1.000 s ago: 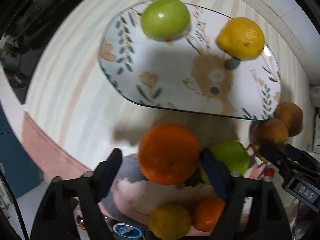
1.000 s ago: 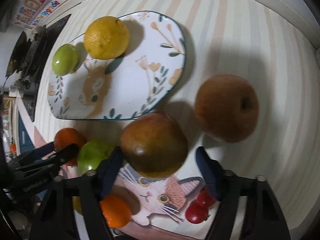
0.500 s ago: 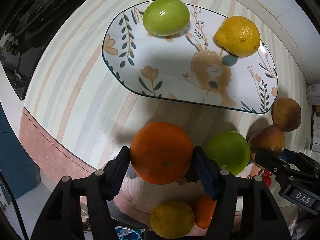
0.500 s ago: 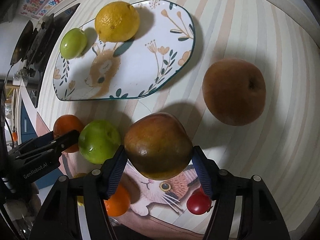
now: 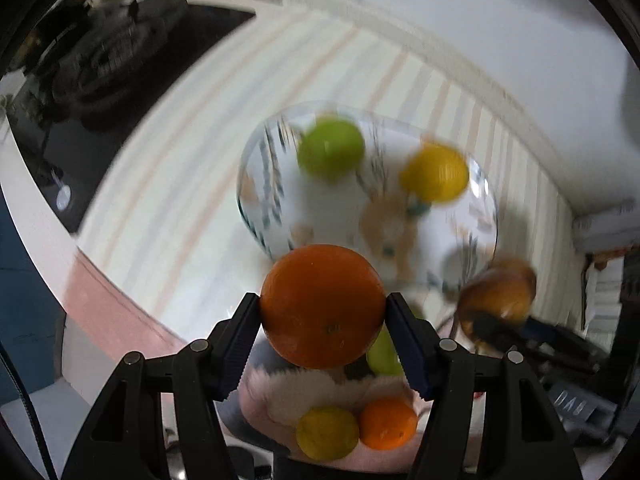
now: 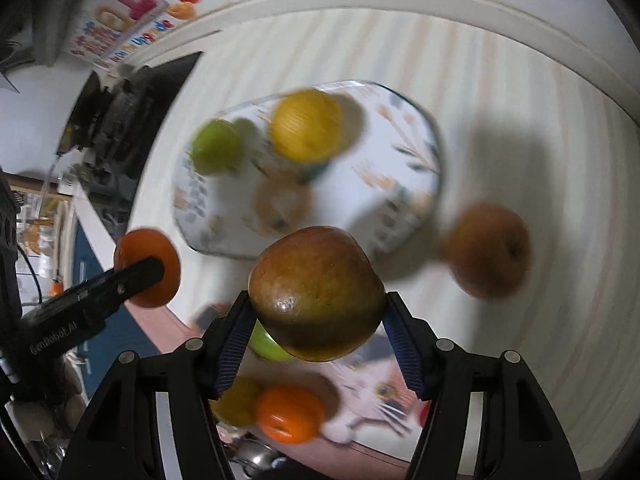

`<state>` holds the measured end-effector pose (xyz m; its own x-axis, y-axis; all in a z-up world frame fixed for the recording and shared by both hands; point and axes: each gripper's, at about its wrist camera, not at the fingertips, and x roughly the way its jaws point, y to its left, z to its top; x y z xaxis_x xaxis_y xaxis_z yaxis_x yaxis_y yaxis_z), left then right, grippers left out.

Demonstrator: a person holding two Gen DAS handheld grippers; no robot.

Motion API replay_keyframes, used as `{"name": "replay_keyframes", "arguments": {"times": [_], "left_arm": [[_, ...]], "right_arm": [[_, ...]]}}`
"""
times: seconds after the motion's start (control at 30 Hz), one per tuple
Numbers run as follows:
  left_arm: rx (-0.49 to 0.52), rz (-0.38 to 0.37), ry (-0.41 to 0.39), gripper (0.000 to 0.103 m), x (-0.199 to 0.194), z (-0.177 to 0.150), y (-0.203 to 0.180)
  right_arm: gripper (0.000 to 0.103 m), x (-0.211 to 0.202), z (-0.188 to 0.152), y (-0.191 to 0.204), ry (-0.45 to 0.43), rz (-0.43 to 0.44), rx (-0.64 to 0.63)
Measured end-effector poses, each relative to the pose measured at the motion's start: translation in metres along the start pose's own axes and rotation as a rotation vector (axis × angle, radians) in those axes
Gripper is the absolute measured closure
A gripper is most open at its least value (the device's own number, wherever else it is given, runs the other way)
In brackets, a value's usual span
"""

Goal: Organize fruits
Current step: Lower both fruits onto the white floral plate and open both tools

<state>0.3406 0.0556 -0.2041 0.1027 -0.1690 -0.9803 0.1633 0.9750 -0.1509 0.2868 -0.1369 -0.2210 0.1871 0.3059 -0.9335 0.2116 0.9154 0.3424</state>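
Observation:
My left gripper (image 5: 322,312) is shut on a large orange (image 5: 322,306), lifted above the table. My right gripper (image 6: 317,308) is shut on a brown-green pear (image 6: 316,292), also held up in the air. Ahead lies the patterned oval plate (image 5: 276,220) (image 6: 404,184) with a green fruit (image 5: 331,153) (image 6: 217,151) and a yellow lemon (image 5: 436,172) (image 6: 307,125) on it. The left gripper with its orange (image 6: 146,268) shows at the left of the right wrist view. The pear in the right gripper (image 5: 498,296) shows at the right of the left wrist view.
A second brown pear (image 6: 486,250) lies on the striped cloth right of the plate. Below the grippers a cat-print mat (image 6: 372,396) holds a green fruit (image 6: 268,346), a small orange (image 6: 289,414) (image 5: 387,422) and a yellowish fruit (image 5: 327,433). A black stove top (image 5: 100,80) sits far left.
The left jaws closed on the orange. Both grippers then rose with their fruit off the mat, and the plate now looks smaller and farther away.

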Motion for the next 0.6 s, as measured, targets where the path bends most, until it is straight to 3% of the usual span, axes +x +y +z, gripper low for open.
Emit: {"name": "replay_keyframes", "arguments": {"times": [0.1,0.3,0.6], "left_arm": [[-0.005,0.036,-0.010,0.042,0.003,0.024,0.008],[-0.017,0.071,0.054,0.041,0.037,0.057,0.023],[-0.040,0.021,0.142,0.041,0.069,0.066,0.029]], "right_arm": [[0.036,0.017,0.015,0.020,0.000,-0.008,-0.019],[0.036,0.064,0.037,0.040,0.030,-0.025,-0.020],[0.034,0.080,0.048,0.046,0.045,0.015,-0.044]]}}
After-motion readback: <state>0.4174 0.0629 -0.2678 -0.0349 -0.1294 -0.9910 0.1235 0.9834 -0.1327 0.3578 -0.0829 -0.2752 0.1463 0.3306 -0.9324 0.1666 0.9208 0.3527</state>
